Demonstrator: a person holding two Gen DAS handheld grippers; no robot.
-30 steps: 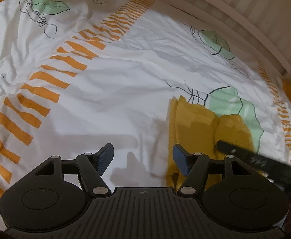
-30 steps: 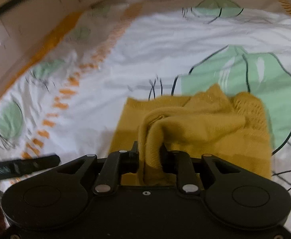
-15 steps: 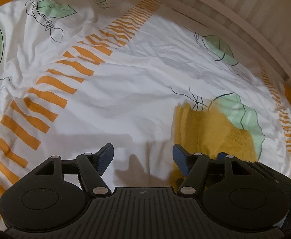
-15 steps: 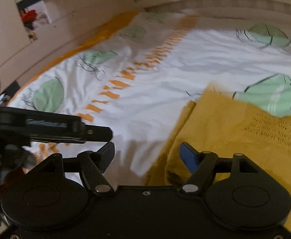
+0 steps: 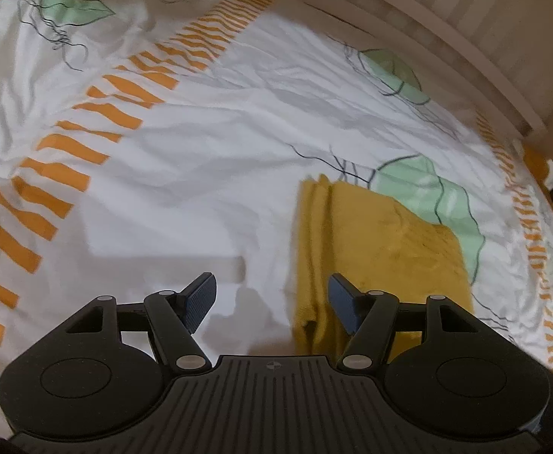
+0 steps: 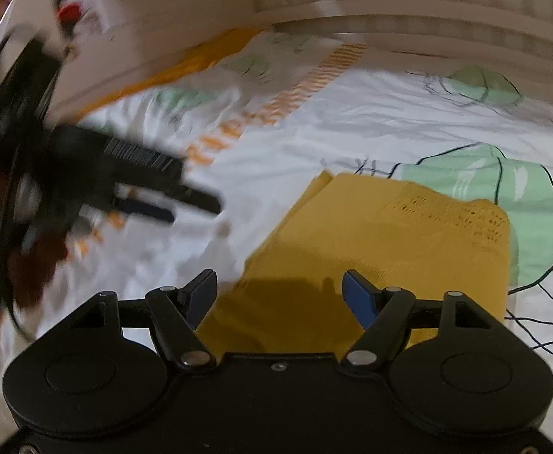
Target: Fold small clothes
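A mustard-yellow knitted garment (image 5: 390, 242) lies folded flat on the bed sheet (image 5: 201, 189), partly over a green leaf print. My left gripper (image 5: 271, 287) is open above bare sheet, its right finger next to the garment's left edge, nothing between the pads. In the right wrist view the garment (image 6: 390, 234) fills the lower middle. My right gripper (image 6: 279, 283) is open just above its near edge and casts a shadow on it, and the pads do not press the cloth. The left gripper (image 6: 189, 210) shows blurred at the left, fingers apart.
The white sheet has orange striped bands (image 5: 87, 159) and leaf prints. A pale slatted bed frame (image 5: 465, 38) runs along the far and right sides. Blurred clutter and a wall (image 6: 87, 19) lie beyond the bed's far left corner.
The right gripper let go of the raised yellow fold, opened wide, and rolled and drew back. The fold now lies flat. The right gripper left the left wrist view. The left gripper barely moved.
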